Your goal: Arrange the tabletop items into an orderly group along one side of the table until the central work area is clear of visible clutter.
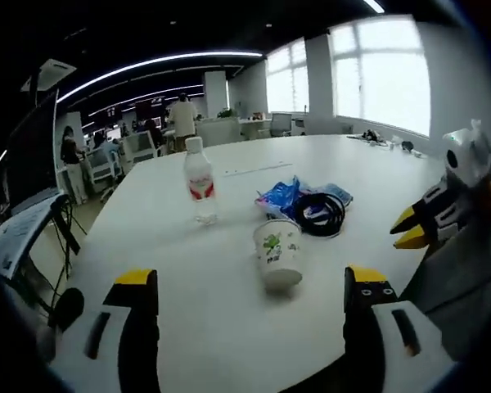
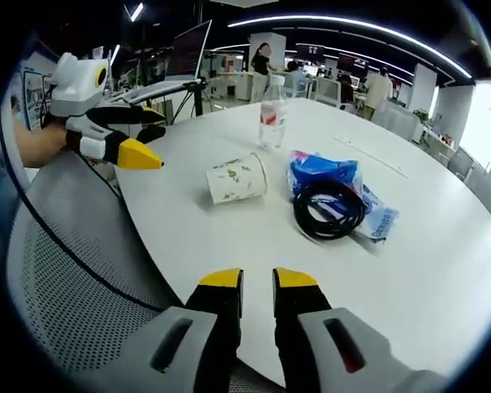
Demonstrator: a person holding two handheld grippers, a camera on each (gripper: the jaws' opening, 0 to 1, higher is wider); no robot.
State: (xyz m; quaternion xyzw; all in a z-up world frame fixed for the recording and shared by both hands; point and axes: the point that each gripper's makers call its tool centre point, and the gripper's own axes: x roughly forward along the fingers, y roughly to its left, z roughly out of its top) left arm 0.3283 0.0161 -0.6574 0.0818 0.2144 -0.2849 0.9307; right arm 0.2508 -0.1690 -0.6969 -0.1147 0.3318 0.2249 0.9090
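Your left gripper [image 1: 250, 282] stands nearest in the left gripper view, its jaws spread wide with nothing between them, hovering over the near edge of the white table [image 1: 229, 344]. Just beyond them a paper cup [image 1: 277, 252] lies tipped on its side, mouth toward you. Behind it sit a coiled black cable [image 1: 320, 214] resting on a blue plastic packet [image 1: 288, 196], and a water bottle [image 1: 200, 182] upright off to the left. The right gripper [image 1: 415, 227] enters from the right edge; from here you cannot tell how its jaws stand.

In the right gripper view, your right gripper [image 2: 258, 282] sits low over the table edge, jaws nearly together and holding nothing. The cup [image 2: 236, 179], cable [image 2: 328, 209], packet [image 2: 331, 176] and bottle [image 2: 272, 113] all lie in the middle of the table, the cable still on the packet. The left gripper [image 2: 127, 139] shows at upper left, above a mesh chair back [image 2: 65, 262].

Nothing looks grouped yet, so you appear to be at the start. The cup is the likely first pick: close the spread left jaws across its body. The packet's printing is too small to read, and the cable hides part of it.
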